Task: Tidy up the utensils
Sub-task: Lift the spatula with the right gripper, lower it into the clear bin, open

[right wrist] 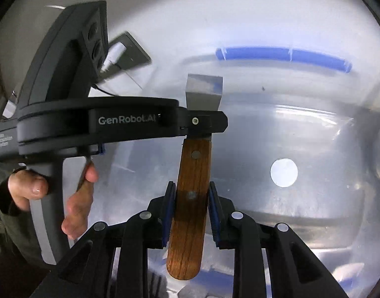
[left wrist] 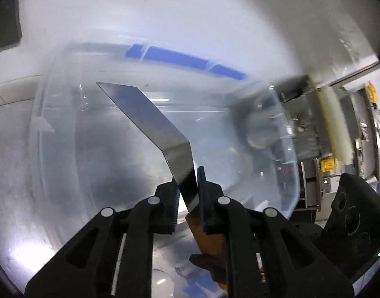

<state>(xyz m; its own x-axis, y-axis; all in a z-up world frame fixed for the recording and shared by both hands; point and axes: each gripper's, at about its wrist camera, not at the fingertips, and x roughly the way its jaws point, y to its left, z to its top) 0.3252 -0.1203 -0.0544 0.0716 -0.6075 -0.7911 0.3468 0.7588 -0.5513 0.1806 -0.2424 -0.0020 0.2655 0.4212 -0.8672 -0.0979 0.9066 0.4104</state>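
A spatula with a wooden handle (right wrist: 190,223) and a bent steel blade (left wrist: 150,124) hangs between both grippers over a clear plastic bin (right wrist: 314,211). My left gripper (left wrist: 187,188) is shut on the blade's neck, just above the wooden handle (left wrist: 207,233). In the right wrist view, the left gripper (right wrist: 206,122) crosses from the left, with the blade (right wrist: 204,89) sticking out beyond it. My right gripper (right wrist: 191,195) is shut on the middle of the handle. A person's hand (right wrist: 78,193) holds the left gripper's grip.
The clear bin (left wrist: 73,136) has a blue bar (left wrist: 182,58) on its far rim and a white round spot (right wrist: 284,172) on its floor. It stands on a pale counter (left wrist: 190,12). A dark wall plate with a white plug (right wrist: 120,49) lies behind. Shelving and clutter (left wrist: 338,129) are at the right.
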